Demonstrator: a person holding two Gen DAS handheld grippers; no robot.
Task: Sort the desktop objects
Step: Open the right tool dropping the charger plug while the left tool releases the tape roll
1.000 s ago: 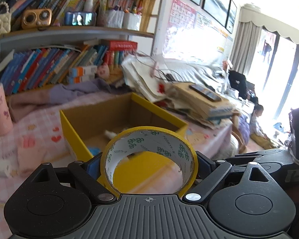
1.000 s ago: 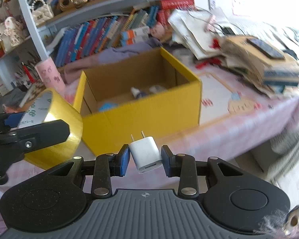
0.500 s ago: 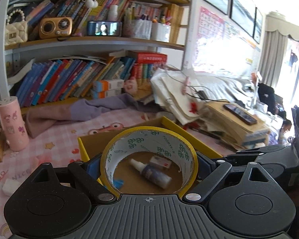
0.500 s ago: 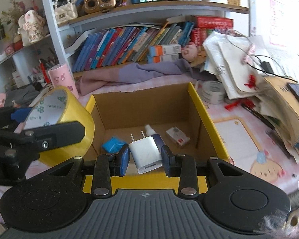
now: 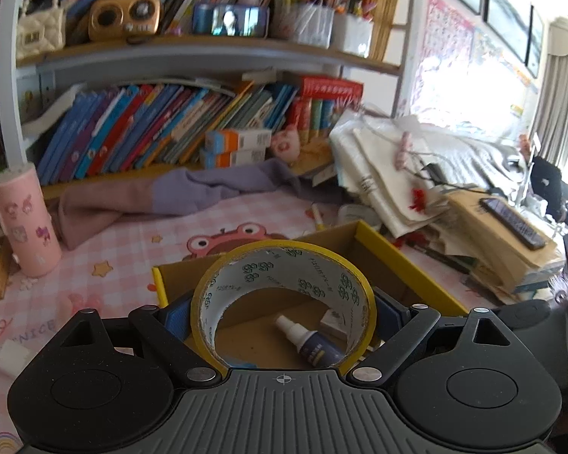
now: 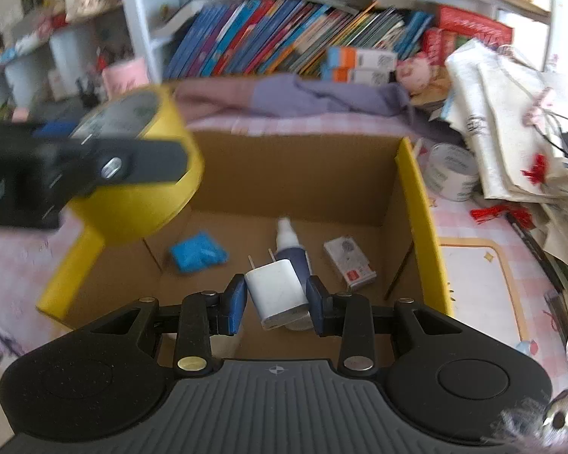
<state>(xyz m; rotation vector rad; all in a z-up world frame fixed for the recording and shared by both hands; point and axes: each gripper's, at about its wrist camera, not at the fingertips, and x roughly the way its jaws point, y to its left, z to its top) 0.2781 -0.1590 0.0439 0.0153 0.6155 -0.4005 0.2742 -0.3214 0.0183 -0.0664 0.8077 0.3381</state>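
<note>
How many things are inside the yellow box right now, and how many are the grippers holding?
In the yellow box:
Spray bottle: 1
Blue packet: 1
Small white carton: 1
Held over the box:
Yellow tape roll, in the left hand-held gripper: 1
White charger plug, in the right hand-held gripper: 1
Total: 5

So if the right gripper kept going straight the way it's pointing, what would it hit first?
Probably the spray bottle lying on the cardboard box floor, just beyond the white charger that the right gripper holds; depth is hard to judge.
</note>
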